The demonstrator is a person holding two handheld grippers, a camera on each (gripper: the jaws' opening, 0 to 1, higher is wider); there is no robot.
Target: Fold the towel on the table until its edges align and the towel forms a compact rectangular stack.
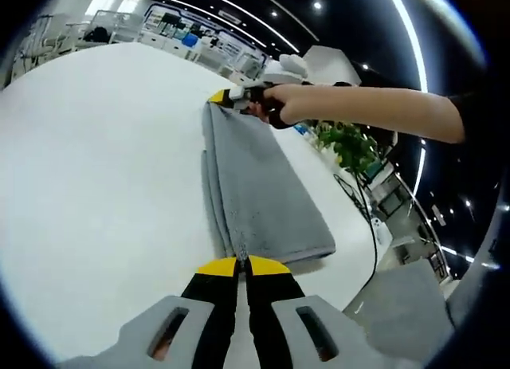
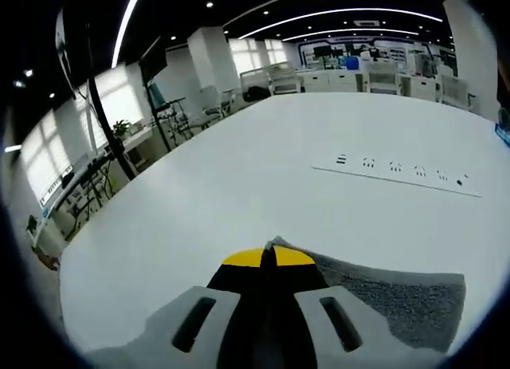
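Over on the left side, the left gripper (image 1: 241, 265) has its yellow-tipped jaws pressed together with no gap, and they pinch the near corner of the grey towel (image 1: 259, 190), whose edge runs right into the tips. From there the towel stretches away across the white table (image 1: 96, 170) as a long folded strip, several layers showing along its left edge. At its far end the right gripper (image 1: 227, 97) comes in from the right, held in a person's hand (image 1: 291, 104), and it sits at the far corner of the cloth; the hand covers most of that tool, so how its jaws stand cannot be made out from here. Beyond the table edge stands a green plant (image 1: 351, 143), and a dark cable (image 1: 368, 225) trails down beside the table.

In the right gripper view, the jaws are likewise closed tight, and a grey corner of the towel (image 2: 390, 293) pokes up just behind the tips and spreads off to the right of them, flat on the table (image 2: 239, 186); its lower part is cut off by the gripper body. Farther across the tabletop lies a white power strip (image 2: 396, 180), well apart from the cloth.
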